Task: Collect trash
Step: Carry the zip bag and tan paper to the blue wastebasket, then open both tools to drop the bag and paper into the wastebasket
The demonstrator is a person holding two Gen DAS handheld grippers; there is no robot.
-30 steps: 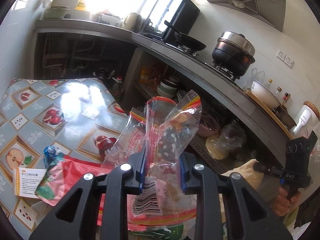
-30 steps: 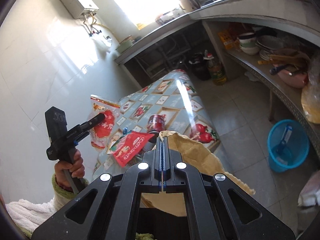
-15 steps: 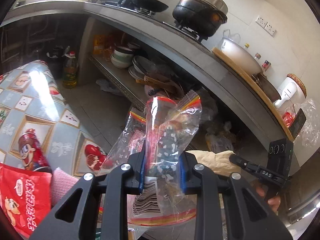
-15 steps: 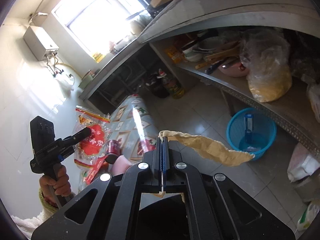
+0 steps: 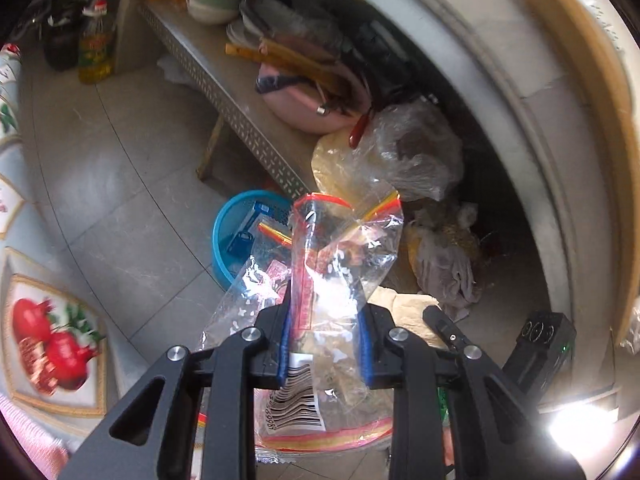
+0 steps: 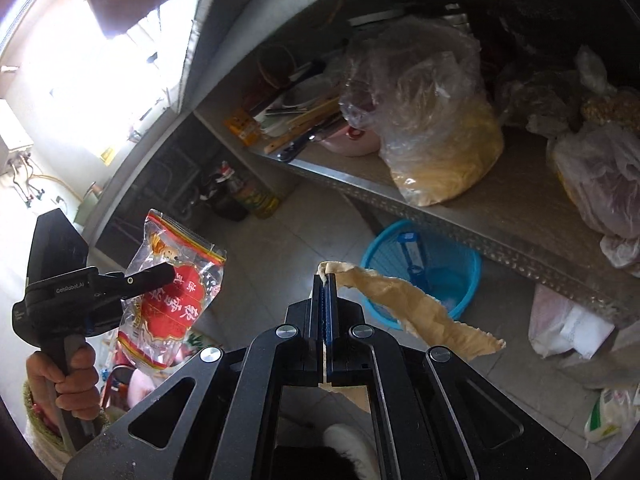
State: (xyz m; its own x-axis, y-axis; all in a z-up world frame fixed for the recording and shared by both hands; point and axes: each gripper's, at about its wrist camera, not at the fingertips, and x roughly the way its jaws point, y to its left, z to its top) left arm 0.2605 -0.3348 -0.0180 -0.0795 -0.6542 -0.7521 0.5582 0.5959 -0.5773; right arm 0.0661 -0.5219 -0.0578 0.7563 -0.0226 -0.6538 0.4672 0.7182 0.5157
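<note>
Left claw (image 5: pixel 325 344): pinched a clear snack wrapper (image 5: pixel 340 276); barcode visible here only.
Right claw (image 6: pixel 325 292): pressed together on a brown paper strip (image 6: pixel 404 300).
Blue basket (image 6: pixel 420 268): on floor, beyond both claws, under the shelf (image 6: pixel 460 204).

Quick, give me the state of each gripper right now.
Left gripper: shut on the snack bag.
Right gripper: shut on the brown paper.

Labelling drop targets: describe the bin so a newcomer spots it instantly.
Find the metal shelf under the counter. On the floor at its front edge stands the bin: a round, bright blue plastic basket with perforated walls, the only blue container among the plastic bags.
</note>
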